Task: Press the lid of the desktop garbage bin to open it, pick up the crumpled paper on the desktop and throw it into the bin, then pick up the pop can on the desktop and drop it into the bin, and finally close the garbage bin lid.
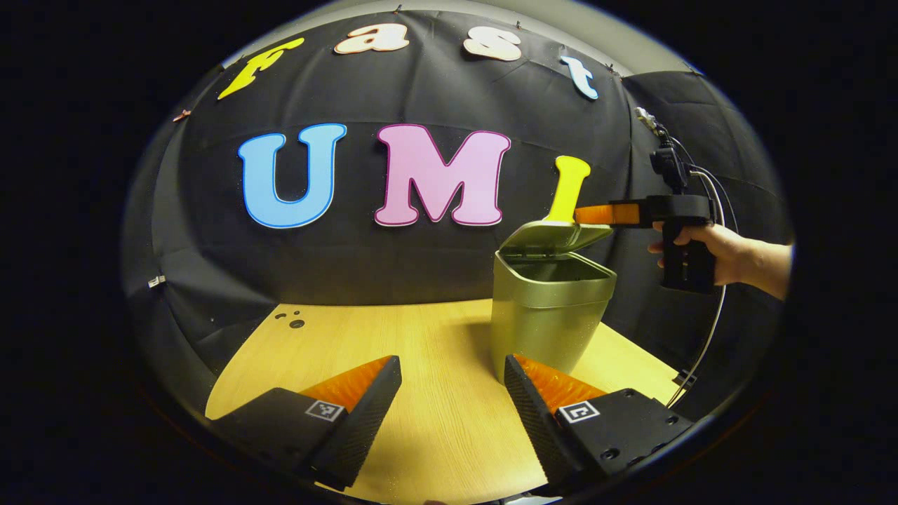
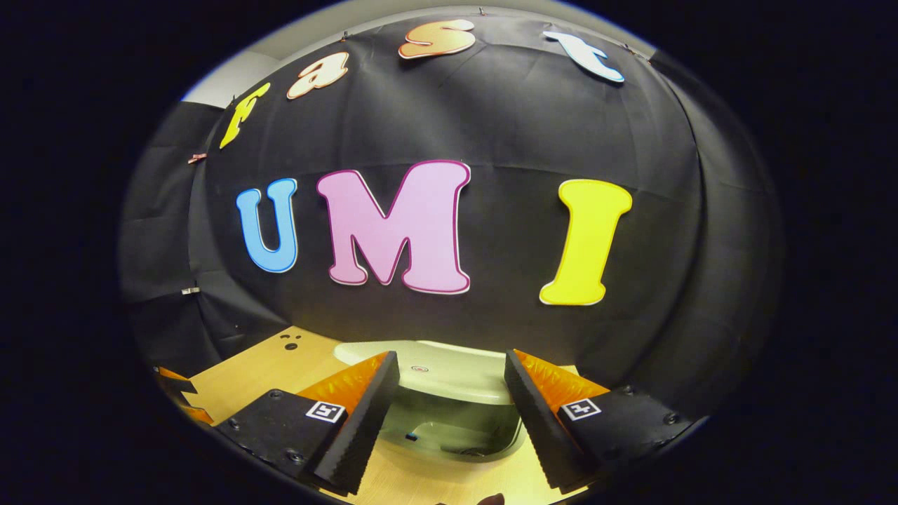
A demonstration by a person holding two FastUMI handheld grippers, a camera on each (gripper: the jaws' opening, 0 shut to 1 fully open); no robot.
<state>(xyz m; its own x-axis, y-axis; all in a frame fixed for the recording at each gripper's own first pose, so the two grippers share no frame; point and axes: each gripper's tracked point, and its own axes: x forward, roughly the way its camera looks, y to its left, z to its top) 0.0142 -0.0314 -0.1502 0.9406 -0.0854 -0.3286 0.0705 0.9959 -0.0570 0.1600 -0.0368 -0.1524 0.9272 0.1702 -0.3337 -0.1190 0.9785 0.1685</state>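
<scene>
Right gripper view: bin [image 2: 449, 414] open, just below gripper [image 2: 452, 414].

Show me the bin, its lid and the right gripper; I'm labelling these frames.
bin [image 1: 544, 330], left gripper view, on its front wall.
lid [image 1: 554, 237], left gripper view, on its raised top face.
right gripper [image 2: 452, 400], right gripper view, midway between its fingertips.

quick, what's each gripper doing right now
left gripper: open, empty, low over the table.
right gripper: open, empty, above the bin with its lid up.
</scene>
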